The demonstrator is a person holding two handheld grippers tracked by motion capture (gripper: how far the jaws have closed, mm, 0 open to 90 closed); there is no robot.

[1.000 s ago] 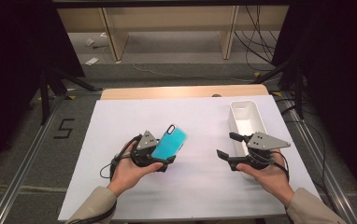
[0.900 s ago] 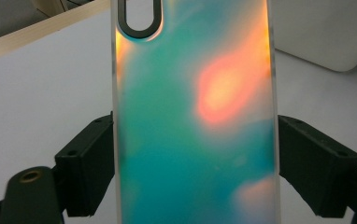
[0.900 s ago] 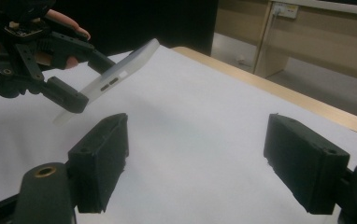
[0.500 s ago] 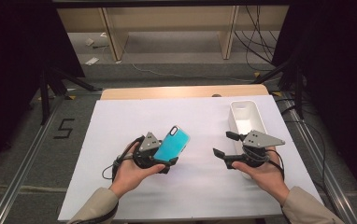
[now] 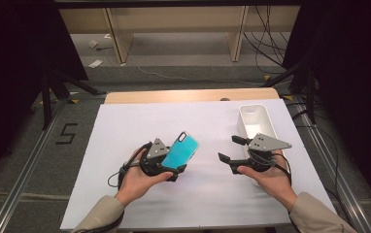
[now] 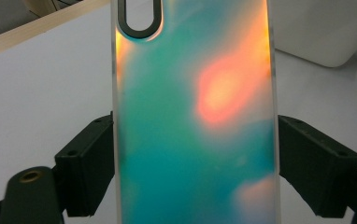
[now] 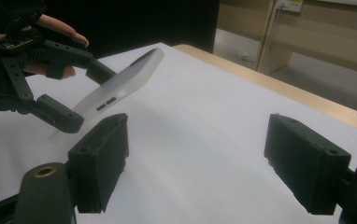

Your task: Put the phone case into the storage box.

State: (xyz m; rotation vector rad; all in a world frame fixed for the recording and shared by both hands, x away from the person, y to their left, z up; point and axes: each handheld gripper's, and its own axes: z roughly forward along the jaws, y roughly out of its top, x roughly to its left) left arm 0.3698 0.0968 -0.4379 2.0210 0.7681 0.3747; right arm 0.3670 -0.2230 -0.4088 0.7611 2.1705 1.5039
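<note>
Left black two-jaw gripper [image 5: 174,167] sat lower centre-left of high view, jaws clamped; right black two-jaw gripper [image 5: 232,149] lower centre-right, jaws apart, empty.

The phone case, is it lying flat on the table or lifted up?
Lifted up. The left gripper clamps the phone case by its sides, tilted above the white table.

Bare counter [image 5: 125,136] left, front and between claws; white bin [image 5: 256,121] blocks far right, just beyond right claw [image 5: 229,149].
</note>
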